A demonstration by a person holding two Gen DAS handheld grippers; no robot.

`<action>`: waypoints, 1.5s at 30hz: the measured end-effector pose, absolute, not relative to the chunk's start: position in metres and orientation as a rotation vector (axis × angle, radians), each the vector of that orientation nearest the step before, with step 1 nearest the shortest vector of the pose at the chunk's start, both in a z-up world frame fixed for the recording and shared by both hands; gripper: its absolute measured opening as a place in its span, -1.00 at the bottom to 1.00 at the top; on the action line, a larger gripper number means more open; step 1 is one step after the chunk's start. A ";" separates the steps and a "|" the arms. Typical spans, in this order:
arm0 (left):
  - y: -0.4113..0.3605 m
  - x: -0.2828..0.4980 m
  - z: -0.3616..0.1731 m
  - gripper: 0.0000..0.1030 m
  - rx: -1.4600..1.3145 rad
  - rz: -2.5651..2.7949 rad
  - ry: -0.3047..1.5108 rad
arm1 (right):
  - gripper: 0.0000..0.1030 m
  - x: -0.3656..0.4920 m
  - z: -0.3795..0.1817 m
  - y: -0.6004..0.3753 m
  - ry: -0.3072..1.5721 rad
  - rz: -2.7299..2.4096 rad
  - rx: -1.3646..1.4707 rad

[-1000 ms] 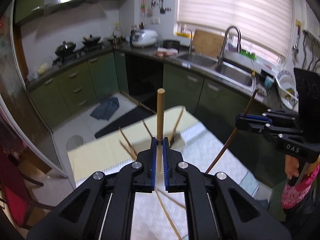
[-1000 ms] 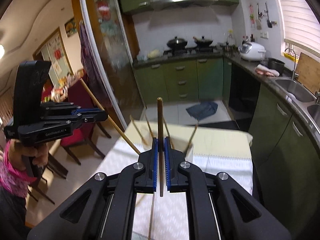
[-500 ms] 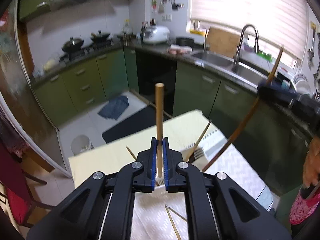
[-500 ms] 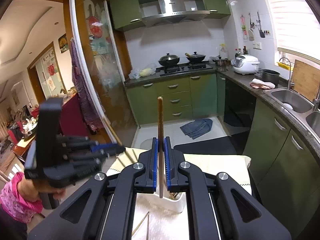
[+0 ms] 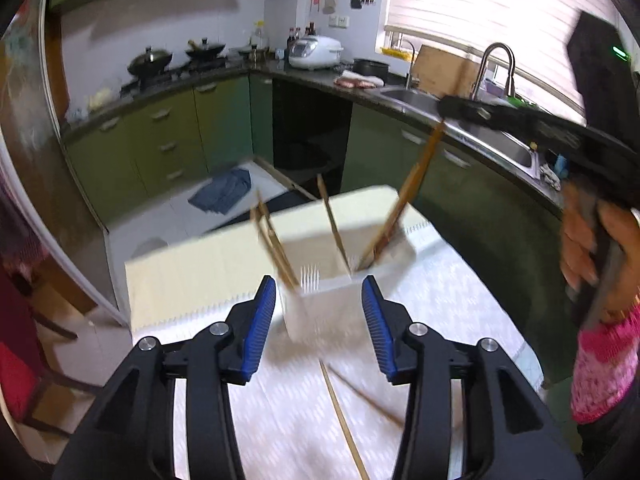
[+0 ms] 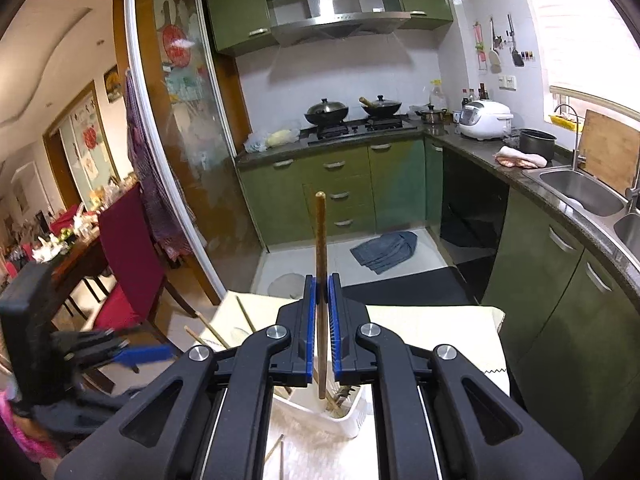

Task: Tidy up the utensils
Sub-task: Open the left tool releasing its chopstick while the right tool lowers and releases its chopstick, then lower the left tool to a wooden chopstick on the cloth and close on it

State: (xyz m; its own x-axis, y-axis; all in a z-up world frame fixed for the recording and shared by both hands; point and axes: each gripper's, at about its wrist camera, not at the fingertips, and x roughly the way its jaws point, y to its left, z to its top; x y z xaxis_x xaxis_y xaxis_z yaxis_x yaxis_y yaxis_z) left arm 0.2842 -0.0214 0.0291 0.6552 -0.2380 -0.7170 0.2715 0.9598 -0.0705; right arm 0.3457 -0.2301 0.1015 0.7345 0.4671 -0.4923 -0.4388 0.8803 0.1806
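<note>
A white utensil holder point(image 5: 320, 304) stands on the table with several wooden chopsticks point(image 5: 276, 248) leaning in it. My left gripper point(image 5: 319, 320) is open and empty just in front of the holder. My right gripper point(image 6: 321, 328) is shut on a dark chopstick point(image 6: 320, 248), held upright with its lower end inside the holder point(image 6: 344, 420). In the left wrist view that chopstick point(image 5: 408, 192) slants down from the right gripper point(image 5: 472, 112) into the holder. The left gripper point(image 6: 132, 354) shows blurred at the left of the right wrist view.
The table point(image 5: 440, 300) carries a white patterned cloth and a yellow mat point(image 5: 192, 276). Two loose chopsticks point(image 5: 344, 420) lie on the cloth near me. Green kitchen cabinets, a sink point(image 5: 504, 144) and a red chair point(image 6: 128, 264) surround the table.
My left gripper opened and its light chopstick now stands in the holder. My right gripper lowered its dark chopstick into the holder.
</note>
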 end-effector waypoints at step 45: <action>-0.078 0.303 -0.184 -0.54 0.122 -0.174 1.374 | -0.28 0.186 -0.049 -0.364 0.692 0.449 0.184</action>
State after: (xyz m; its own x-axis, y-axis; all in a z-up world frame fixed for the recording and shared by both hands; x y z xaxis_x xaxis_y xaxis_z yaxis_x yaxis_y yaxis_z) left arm 0.3034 -0.0784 -0.1844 0.1862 -0.0518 -0.9811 0.1946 0.9808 -0.0149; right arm 0.1855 -0.3639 -0.0492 0.6796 0.4572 -0.5737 -0.3371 0.8892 0.3094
